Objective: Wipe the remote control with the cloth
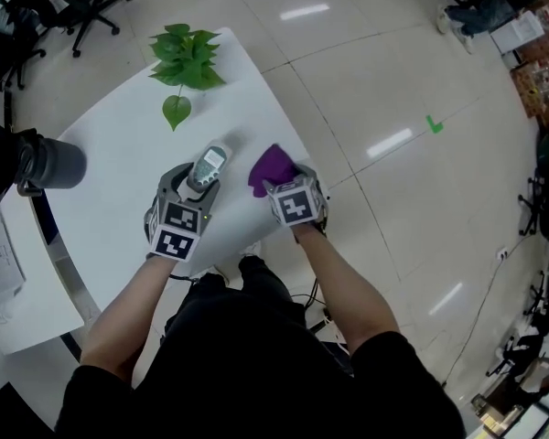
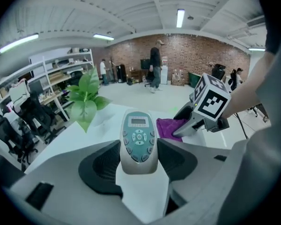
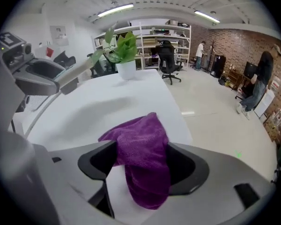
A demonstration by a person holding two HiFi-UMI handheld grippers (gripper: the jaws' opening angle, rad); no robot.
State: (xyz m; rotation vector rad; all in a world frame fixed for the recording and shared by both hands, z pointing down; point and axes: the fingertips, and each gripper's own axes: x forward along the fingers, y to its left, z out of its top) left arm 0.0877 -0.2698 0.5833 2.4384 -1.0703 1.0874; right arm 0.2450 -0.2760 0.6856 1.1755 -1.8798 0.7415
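Note:
A grey remote control (image 1: 208, 165) with a small screen and a blue-green button panel (image 2: 139, 142) stands lengthwise between the jaws of my left gripper (image 1: 198, 183), which is shut on its lower half above the white table (image 1: 119, 154). To its right, the purple cloth (image 1: 273, 165) lies bunched on the table near the right edge. My right gripper (image 1: 281, 183) is over the cloth's near end. In the right gripper view the cloth (image 3: 145, 163) hangs in the wide gap between the spread jaws, and the pads do not squeeze it. The right gripper (image 2: 185, 125) also shows in the left gripper view, beside the cloth (image 2: 166, 127).
A potted green plant (image 1: 185, 62) stands at the table's far end. A dark round object (image 1: 46, 163) and a white desk (image 1: 18, 291) are on the left. The table's right edge drops to tiled floor (image 1: 393, 108). Office chairs (image 1: 82, 7) stand far off.

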